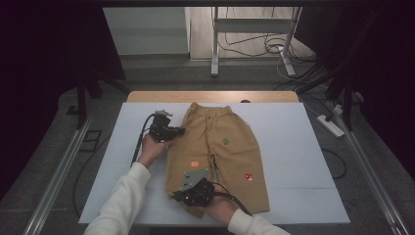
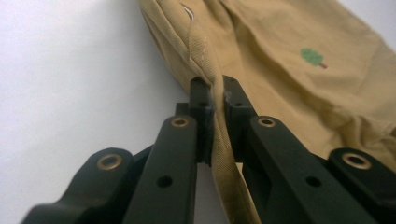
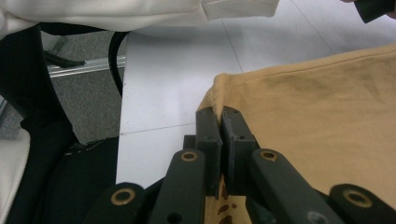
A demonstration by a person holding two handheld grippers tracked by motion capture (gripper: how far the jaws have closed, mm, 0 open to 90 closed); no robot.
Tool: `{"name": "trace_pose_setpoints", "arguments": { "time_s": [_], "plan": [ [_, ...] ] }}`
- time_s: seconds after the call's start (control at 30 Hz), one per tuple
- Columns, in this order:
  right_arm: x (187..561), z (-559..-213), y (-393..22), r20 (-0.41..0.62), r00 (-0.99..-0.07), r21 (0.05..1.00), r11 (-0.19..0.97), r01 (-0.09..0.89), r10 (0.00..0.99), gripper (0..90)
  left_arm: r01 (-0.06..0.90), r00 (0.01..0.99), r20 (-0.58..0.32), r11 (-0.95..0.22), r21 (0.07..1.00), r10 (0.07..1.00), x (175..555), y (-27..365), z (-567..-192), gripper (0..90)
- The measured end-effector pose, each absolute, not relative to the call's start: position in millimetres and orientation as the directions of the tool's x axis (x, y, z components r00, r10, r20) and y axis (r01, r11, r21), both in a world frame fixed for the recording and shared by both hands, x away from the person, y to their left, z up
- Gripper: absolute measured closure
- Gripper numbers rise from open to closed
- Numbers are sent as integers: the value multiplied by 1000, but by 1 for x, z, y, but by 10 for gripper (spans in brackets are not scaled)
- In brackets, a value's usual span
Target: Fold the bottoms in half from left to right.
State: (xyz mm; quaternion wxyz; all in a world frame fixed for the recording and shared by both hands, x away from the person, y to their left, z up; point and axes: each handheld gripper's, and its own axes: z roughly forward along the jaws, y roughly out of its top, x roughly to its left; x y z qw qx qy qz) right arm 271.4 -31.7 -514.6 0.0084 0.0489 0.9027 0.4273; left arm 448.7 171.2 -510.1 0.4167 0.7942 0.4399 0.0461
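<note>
- Tan trousers (image 1: 215, 152) lie flat on the white table (image 1: 303, 161), waistband at the far edge, legs running toward the person.
- Left gripper (image 1: 177, 131) sits at the trousers' left side, near the waist end. In the left gripper view its jaws are pressed together on a folded ridge of the tan cloth's side seam (image 2: 215, 112); the fabric passes straight between the two black jaws and on below them.
- Right gripper (image 1: 177, 197) rests over the near end of the left trouser leg, at the hem. In the right gripper view the jaws are clamped together on the hem corner (image 3: 215, 100), a small peak of cloth pinched up between them.
- Both grips are on the same long edge of the garment: one toward the waist, one at the cuff. The other trouser leg lies loose on the table, apart from both grippers.
- White sleeves (image 1: 122, 196) reach in from the near side of the table.
- Markings on the trousers: a small green tree motif (image 1: 226, 141), an orange patch (image 1: 195, 164), a red-and-white mushroom motif (image 1: 249, 176). No readable writing or brand on them; a pale mark inside the waistband in the left gripper view is too small to read.
</note>
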Motion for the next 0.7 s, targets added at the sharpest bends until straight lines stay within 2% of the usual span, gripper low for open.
{"name": "trace_pose_setpoints", "arguments": {
  "time_s": [0.27, 0.7],
  "plan": [
    [270, -511, -38, 31, -995, 778, 623, 85, 97, 864, 639, 624, -286, -264, 723, 728, 446, 167, -505, 844],
    [268, -508, -56, 31, -994, 778, 621, 92, 108, 864, 632, 628, -324, -221, 743, 708, 443, 168, -498, 844]
  ]
}}
